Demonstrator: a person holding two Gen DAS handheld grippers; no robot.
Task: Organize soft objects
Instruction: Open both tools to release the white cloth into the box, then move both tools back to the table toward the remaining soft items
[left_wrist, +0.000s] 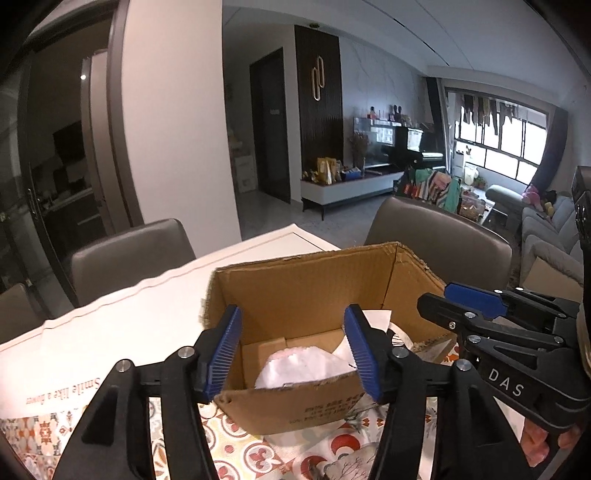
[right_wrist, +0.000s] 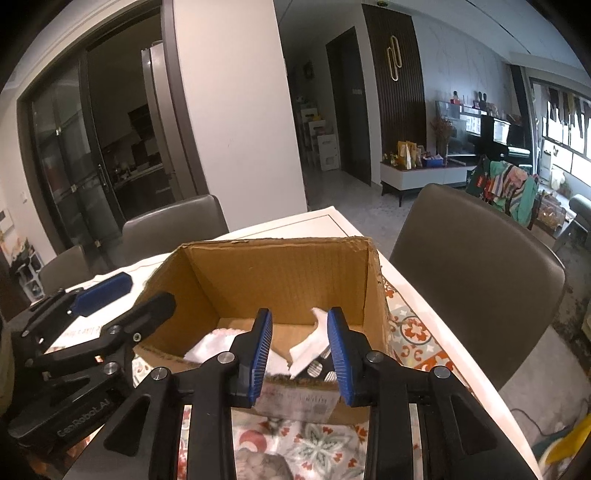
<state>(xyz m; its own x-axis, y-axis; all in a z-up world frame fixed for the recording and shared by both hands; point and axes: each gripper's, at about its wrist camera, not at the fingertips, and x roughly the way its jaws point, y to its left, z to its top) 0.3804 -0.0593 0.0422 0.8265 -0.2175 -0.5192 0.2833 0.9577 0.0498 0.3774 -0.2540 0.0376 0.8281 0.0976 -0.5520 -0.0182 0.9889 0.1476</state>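
An open cardboard box (left_wrist: 317, 291) stands on the surface (left_wrist: 110, 325), which is covered by a patterned cloth (left_wrist: 258, 454) with a white printed sheet (left_wrist: 74, 354) lying to the left of the box. Both grippers hang over the near rim of the box, pointing down into it.

The left gripper (left_wrist: 291, 354) has its 2 blue-padded jaws spread to about the width of half the box, with nothing between them; they frame a white and pale pink soft cloth (left_wrist: 303, 365) that lies crumpled on the box floor near the near wall. The pads touch nothing.

The right gripper (right_wrist: 300, 350) sits just to the right of the left one, above the same near rim. Its jaws stand partly apart, a narrower gap than the left pair. A white soft piece (right_wrist: 310, 347) shows in the gap, lying inside the box and rising toward the right-hand pad; the pads do not visibly press on it, and whether the right pad brushes it I cannot tell. Below it, at the near wall of the box, a striped grey and white item (right_wrist: 321, 369) peeks out.

Behind the box stand 2 grey chairs (right_wrist: 476, 273), 1 at the far left of the box and 1 at its right.
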